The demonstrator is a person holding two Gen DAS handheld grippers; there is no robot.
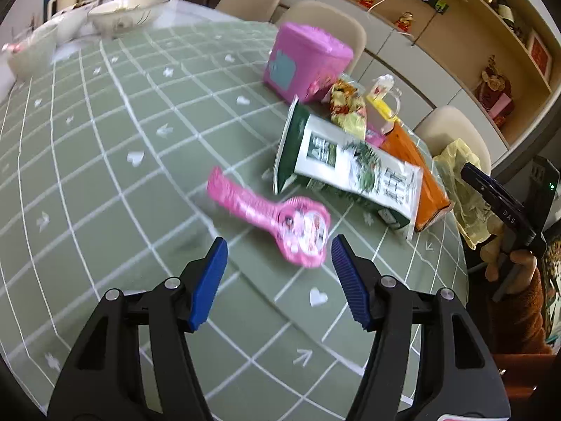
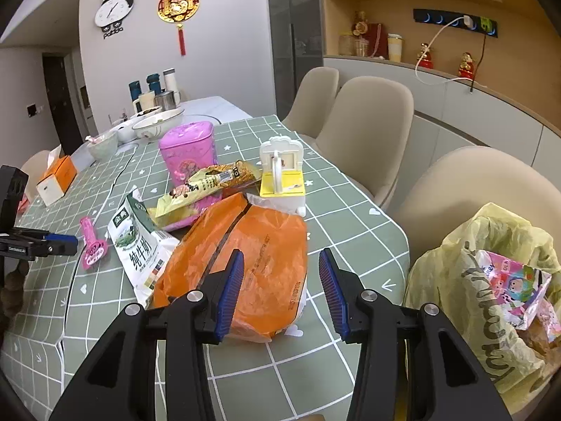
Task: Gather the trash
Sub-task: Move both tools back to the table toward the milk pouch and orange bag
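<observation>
Large Chinese characters "纯牛奶" run down the front of a white and green milk pouch (image 2: 140, 245), which lies on the table to the left of the right gripper (image 2: 278, 293), ahead of its left finger. Smaller characters near the pouch's top are too small to read.

On the far wall, well beyond and to the left of the same gripper, a panda-shaped clock (image 2: 114, 8) carries the word "panda" beneath its dial.

Seen from the left gripper (image 1: 277, 280), far to its right, the black body of the other tong (image 1: 498, 200) bears small white letters "DAS".

Lettering on the yellow bag (image 2: 491, 315) cannot be made out.
</observation>
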